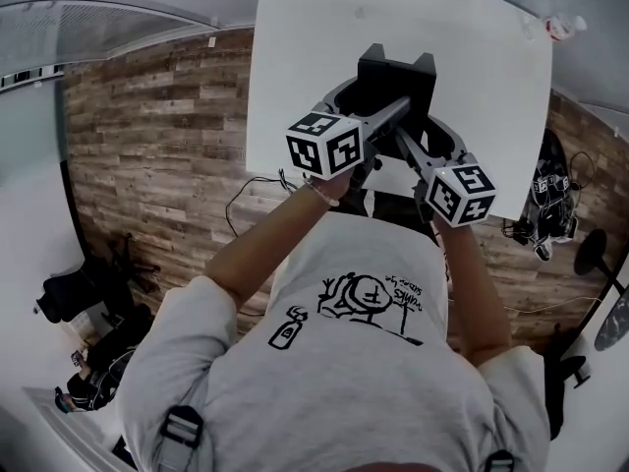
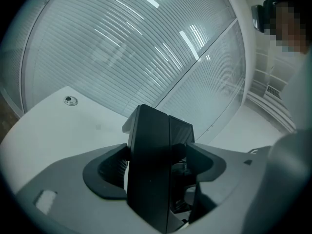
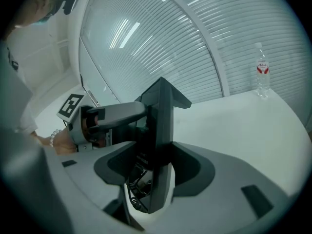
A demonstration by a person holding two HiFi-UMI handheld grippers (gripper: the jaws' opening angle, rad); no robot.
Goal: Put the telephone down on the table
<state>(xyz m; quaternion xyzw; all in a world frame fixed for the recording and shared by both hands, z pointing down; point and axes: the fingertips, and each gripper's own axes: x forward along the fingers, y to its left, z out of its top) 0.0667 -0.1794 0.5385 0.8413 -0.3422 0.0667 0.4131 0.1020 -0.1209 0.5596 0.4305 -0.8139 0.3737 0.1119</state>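
Jaws of the left gripper (image 2: 156, 162) and the right gripper (image 3: 155, 167) are both closed on the black telephone (image 1: 395, 79), which is held upright over the white counter (image 1: 295, 57). If one grip is loosened first, it could be twisted, tipped or dropped.

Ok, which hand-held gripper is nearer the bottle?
The right hand-held gripper, shut on the phone: the bottle stands on the table at its side. The left hand-held gripper grips the opposite side.

Arms forward; left gripper (image 1: 378, 116) and right gripper (image 1: 418, 146) each clamp the telephone (image 1: 396, 72), seemingly from opposite sides.
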